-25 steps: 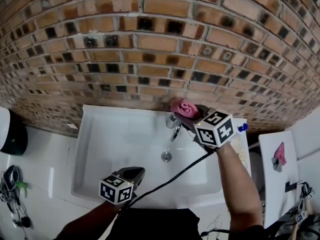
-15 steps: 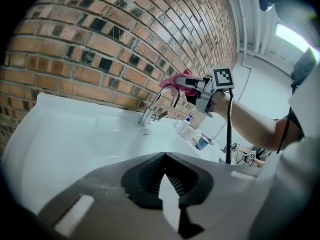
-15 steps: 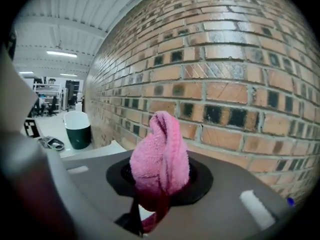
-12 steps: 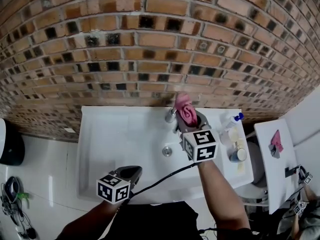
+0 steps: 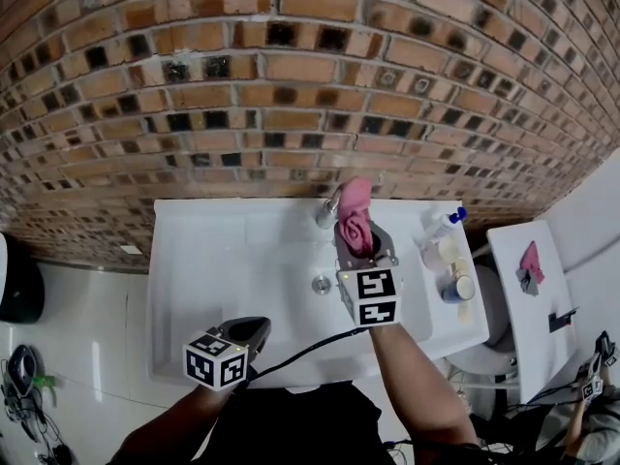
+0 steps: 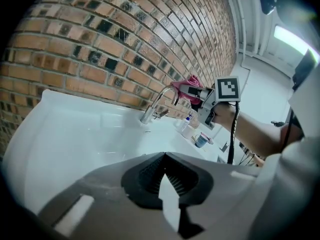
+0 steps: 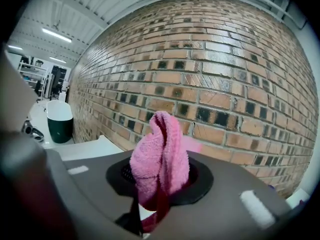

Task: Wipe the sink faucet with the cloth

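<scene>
A chrome faucet (image 5: 327, 211) stands at the back rim of a white sink (image 5: 242, 260), under a brick wall. It also shows in the left gripper view as the curved faucet (image 6: 155, 105). My right gripper (image 5: 356, 232) is shut on a bunched pink cloth (image 5: 355, 213), held just right of the faucet's top; the pink cloth (image 7: 161, 160) fills the jaws in the right gripper view. My left gripper (image 5: 244, 335) hangs at the sink's near edge, its jaws closed on nothing, far from the faucet.
A spray bottle (image 5: 441, 229) and a cup (image 5: 458, 288) stand on the sink's right ledge. A drain (image 5: 321, 284) lies mid-basin. A white side table (image 5: 528, 289) with a pink rag is at the right, a dark bin (image 5: 15, 279) at the left.
My right gripper with the pink cloth has swung left and nearer, from the faucet's right side to over its top. The left gripper has barely moved.
</scene>
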